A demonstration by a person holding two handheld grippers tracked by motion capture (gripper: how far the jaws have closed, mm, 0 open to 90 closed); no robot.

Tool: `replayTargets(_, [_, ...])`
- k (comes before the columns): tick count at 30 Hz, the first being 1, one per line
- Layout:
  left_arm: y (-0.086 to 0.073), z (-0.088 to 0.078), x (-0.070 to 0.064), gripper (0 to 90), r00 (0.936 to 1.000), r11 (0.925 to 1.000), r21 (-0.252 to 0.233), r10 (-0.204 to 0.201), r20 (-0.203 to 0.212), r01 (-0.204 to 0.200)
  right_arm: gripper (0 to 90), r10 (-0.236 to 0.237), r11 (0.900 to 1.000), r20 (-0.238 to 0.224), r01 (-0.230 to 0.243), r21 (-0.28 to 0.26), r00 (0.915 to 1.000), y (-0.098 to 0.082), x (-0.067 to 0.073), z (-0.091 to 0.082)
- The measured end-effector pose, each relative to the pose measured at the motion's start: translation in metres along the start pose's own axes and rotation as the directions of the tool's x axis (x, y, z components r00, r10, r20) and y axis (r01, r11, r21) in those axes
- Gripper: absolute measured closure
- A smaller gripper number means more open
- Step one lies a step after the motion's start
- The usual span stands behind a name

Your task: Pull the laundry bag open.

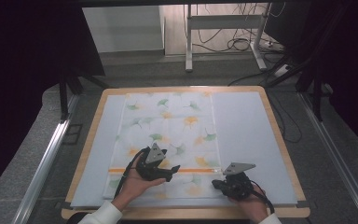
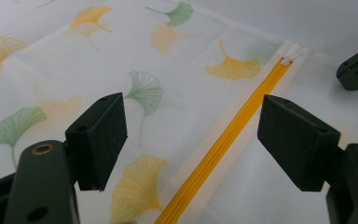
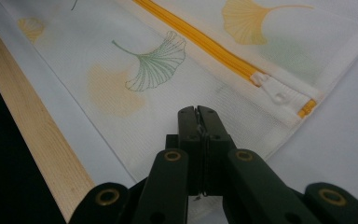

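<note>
Jaws: we see the left gripper (image 2: 191, 140) spread wide above the yellow zipper (image 2: 223, 144) of the leaf-printed mesh bag (image 1: 168, 135). The right gripper (image 3: 198, 122) is pinched closed on the bag's near corner. The bag lies flat on the surface (image 1: 247, 126).

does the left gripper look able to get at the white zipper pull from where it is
Probably yes. The left gripper hovers open over the orange zipper, and nothing lies along the zipper between it and the white zipper pull. The right gripper sits shut on the pouch's near corner, beside the pull.
</note>
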State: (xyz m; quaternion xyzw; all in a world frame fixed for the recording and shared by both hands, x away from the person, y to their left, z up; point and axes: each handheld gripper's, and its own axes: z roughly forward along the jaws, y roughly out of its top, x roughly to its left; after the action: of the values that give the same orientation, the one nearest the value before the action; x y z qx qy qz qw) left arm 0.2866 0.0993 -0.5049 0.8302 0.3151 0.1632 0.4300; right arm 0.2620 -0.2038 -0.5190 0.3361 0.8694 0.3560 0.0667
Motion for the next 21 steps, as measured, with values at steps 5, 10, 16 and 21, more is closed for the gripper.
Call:
replayTargets(5, [0.006,0.007,-0.004,24.4,0.9998,0.9999,0.002,0.010,0.015,-0.010,87.8,0.001,1.000,-0.003,-0.001,0.004,1.0000,-0.001,0.000,-0.001])
replayTargets(10, [0.012,0.011,-0.008,24.6,0.9988,0.9994,0.011,0.032,0.038,-0.033,87.6,0.003,1.000,-0.007,-0.003,0.006,1.0000,-0.001,0.000,-0.001])
replayTargets(16, [0.016,0.016,-0.009,23.6,0.9990,0.9998,0.002,0.022,0.040,-0.022,87.5,0.004,1.000,-0.014,-0.004,0.009,0.9999,0.000,0.002,0.001])
replayTargets(21, [0.018,0.020,-0.010,21.9,0.9987,0.9998,0.002,0.020,0.046,-0.020,87.6,0.001,1.000,-0.016,-0.001,0.010,0.9999,0.001,0.002,0.001])
